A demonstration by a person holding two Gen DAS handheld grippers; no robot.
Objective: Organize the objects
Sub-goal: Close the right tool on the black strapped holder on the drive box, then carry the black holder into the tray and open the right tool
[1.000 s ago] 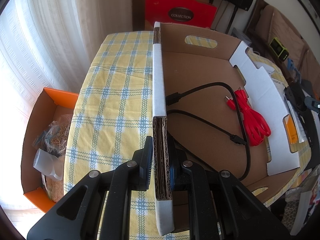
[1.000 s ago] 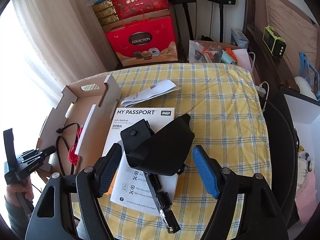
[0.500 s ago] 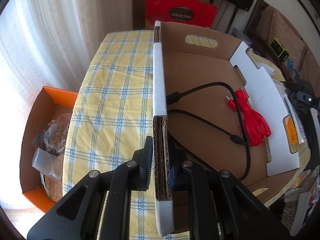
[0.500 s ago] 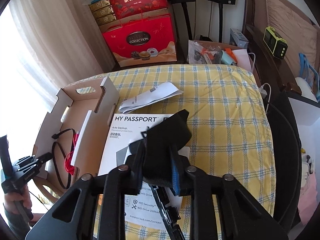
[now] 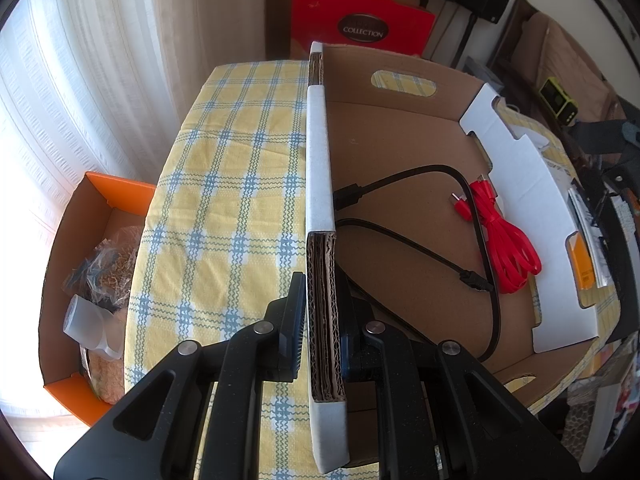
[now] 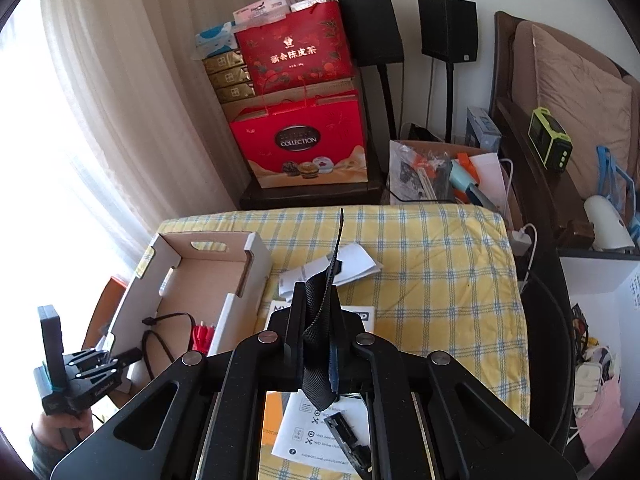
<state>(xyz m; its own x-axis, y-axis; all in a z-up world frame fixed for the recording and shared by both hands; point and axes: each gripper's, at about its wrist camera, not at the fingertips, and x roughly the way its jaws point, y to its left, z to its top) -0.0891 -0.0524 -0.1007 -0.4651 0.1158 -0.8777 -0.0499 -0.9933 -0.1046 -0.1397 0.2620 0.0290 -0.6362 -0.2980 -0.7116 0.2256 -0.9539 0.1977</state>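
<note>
My left gripper (image 5: 324,320) is shut on the near side wall of the open cardboard box (image 5: 320,152), which stands on the yellow checked tablecloth (image 5: 240,200). A black cable (image 5: 472,240) and a coiled red cable (image 5: 508,244) lie inside the box. In the right wrist view, my right gripper (image 6: 318,312) has its jaws closing on a black fabric pouch (image 6: 316,360). The pads press it, and its strap (image 6: 338,248) sticks up. The pouch hangs above the white My Passport box (image 6: 312,436). The left gripper (image 6: 128,356) shows at the cardboard box's (image 6: 248,252) near end.
A folded paper slip (image 6: 356,264) lies beyond the pouch. Off the table's far edge stand red gift bags (image 6: 304,144) and an open carton of clutter (image 6: 440,172). An orange box (image 5: 100,208) sits on the floor at the left, and a sofa at the right.
The right gripper went from wide open around the pouch to shut on it, then lifted it off the My Passport box. The left gripper kept still on the box wall.
</note>
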